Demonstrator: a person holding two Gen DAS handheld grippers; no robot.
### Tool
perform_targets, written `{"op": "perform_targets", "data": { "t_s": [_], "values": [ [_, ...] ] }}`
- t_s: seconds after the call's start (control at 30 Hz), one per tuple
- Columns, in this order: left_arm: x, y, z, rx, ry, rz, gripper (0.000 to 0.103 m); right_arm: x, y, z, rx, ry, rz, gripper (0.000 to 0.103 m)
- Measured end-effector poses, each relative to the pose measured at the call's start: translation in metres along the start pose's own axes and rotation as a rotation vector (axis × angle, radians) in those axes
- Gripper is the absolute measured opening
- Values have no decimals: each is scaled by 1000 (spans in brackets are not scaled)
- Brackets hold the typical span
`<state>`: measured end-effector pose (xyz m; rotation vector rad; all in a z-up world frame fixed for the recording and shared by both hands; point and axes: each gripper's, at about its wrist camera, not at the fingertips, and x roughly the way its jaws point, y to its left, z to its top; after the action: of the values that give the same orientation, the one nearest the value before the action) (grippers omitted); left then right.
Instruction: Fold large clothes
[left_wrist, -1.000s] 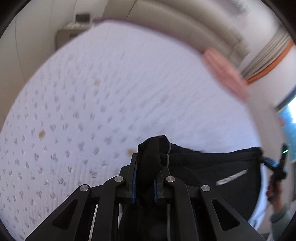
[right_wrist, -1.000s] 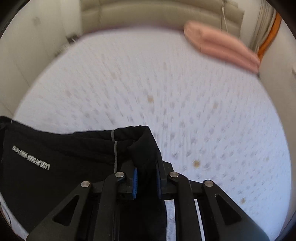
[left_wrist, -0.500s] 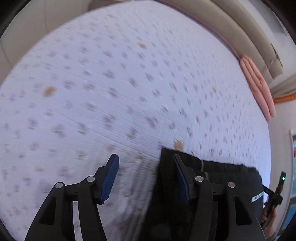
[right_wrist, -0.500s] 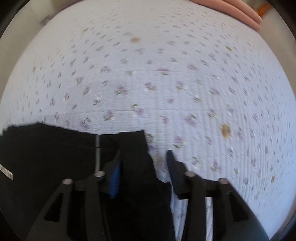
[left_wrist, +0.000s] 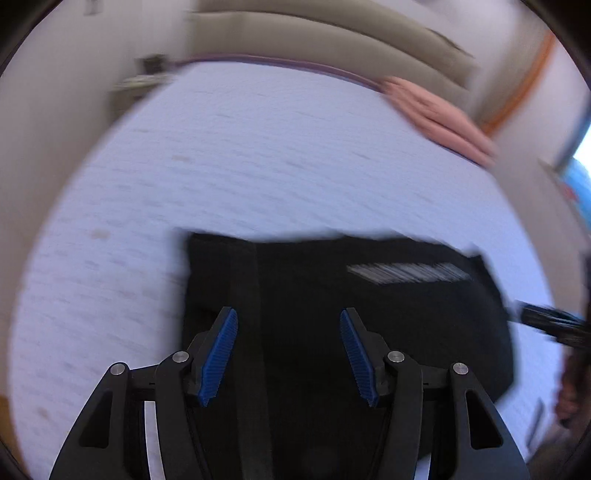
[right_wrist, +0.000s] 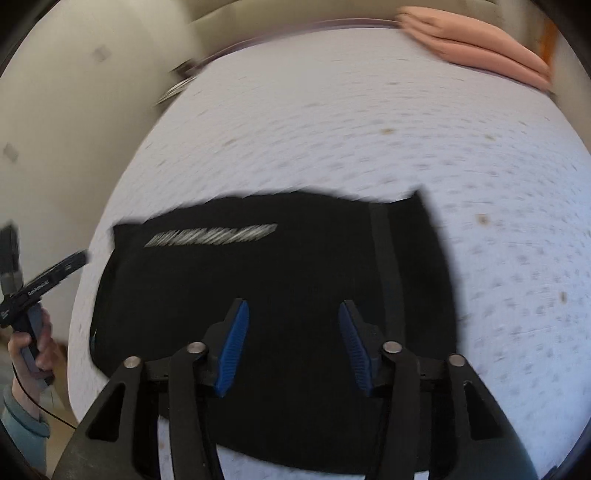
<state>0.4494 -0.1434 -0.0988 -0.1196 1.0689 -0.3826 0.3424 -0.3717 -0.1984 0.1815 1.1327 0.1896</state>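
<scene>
A pale quilted bedspread with small floral print fills most of both views; folded pink bedding lies at its upper-right edge, a beige padded headboard across the top

Left gripper body reads "GenRobot.AI", white on black. White print line on black garment: blurred, illegible.
</scene>
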Motion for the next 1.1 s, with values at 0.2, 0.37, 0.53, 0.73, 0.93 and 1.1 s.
{"op": "perform_targets", "data": {
  "t_s": [0.2,0.37,0.53,0.73,0.93,1.1],
  "values": [
    [49,-74,-52,78,137,-108,60,47,42,-30,-111,71,-13,40],
    [101,-72,-68,94,198,-22,59,109,39,-51,-105,154,-67,39],
    [96,-76,-62,101,202,-5,60,113,38,-48,-96,164,-65,38],
    [42,-61,-19,42,58,-68,60,55,36,3,-103,13,4,38],
    [95,-4,21,-80,131,46,64,117,6,52,-22,64,-84,36],
    [131,20,17,-151,189,11,75,163,-12,49,29,144,-53,35]
  ]
}}
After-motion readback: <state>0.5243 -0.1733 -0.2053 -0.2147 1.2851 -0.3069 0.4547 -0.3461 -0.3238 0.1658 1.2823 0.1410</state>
